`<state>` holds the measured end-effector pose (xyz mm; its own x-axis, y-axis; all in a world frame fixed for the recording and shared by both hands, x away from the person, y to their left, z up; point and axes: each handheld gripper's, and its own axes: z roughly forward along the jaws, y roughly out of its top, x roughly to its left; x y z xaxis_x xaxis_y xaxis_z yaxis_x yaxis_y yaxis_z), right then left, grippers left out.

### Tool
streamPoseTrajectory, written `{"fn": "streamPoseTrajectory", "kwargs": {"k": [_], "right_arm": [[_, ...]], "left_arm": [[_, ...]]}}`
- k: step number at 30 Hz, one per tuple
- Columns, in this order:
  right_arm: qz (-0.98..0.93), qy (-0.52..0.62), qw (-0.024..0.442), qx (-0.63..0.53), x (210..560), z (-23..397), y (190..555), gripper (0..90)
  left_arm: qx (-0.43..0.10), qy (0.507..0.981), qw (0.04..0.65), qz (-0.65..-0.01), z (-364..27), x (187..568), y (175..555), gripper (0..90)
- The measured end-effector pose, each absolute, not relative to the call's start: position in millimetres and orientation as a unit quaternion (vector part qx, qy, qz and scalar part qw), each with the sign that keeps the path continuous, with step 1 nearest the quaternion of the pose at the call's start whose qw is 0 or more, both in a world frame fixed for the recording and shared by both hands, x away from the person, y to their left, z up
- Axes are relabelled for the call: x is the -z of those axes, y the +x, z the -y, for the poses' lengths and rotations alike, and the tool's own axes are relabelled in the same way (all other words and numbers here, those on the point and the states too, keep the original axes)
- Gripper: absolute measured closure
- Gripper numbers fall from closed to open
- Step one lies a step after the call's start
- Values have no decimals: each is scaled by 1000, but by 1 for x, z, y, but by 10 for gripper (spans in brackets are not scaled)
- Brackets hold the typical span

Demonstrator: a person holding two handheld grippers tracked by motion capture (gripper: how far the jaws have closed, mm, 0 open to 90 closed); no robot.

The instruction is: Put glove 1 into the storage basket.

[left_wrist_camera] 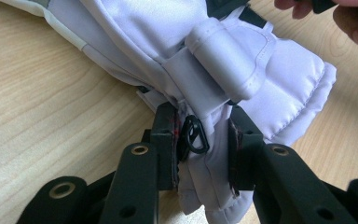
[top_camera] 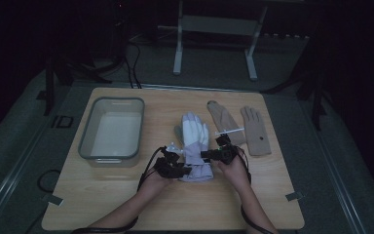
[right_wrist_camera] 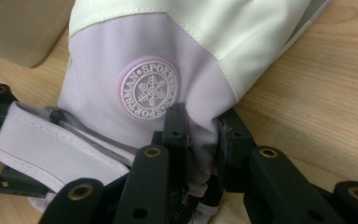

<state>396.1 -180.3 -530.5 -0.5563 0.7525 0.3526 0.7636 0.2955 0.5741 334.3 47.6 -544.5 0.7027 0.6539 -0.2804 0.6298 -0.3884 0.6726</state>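
- A padded white-and-lilac ski glove (top_camera: 195, 146) lies flat near the middle of the pale wooden counter (top_camera: 102, 204), fingers pointing away from the person, cuff toward them.
- Its fingers and hand are white; the wrist and cuff are pale lilac (right_wrist_camera: 121, 60).
- A round lilac badge with a white snowflake and lettering (right_wrist_camera: 148, 89) sits on the wrist.
- A wide lilac strap with a moulded tab (left_wrist_camera: 223, 56) crosses the wrist; a small black ring clip (left_wrist_camera: 193, 134) hangs at the cuff edge.
- The cuff fabric is pinched and bunched at both side edges.
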Motion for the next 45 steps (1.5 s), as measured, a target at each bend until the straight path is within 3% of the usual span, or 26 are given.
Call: {"fn": "streamPoseTrajectory", "kwargs": {"k": [23, 45], "right_arm": [[789, -450, -22, 417, 474, 177, 389, 768], [791, -424, -33, 440, 439, 141, 395, 770]], "left_arm": [[-34, 848, 402, -345, -66, 483, 343, 715], [-59, 856, 396, -328, -104, 447, 349, 715]]}}
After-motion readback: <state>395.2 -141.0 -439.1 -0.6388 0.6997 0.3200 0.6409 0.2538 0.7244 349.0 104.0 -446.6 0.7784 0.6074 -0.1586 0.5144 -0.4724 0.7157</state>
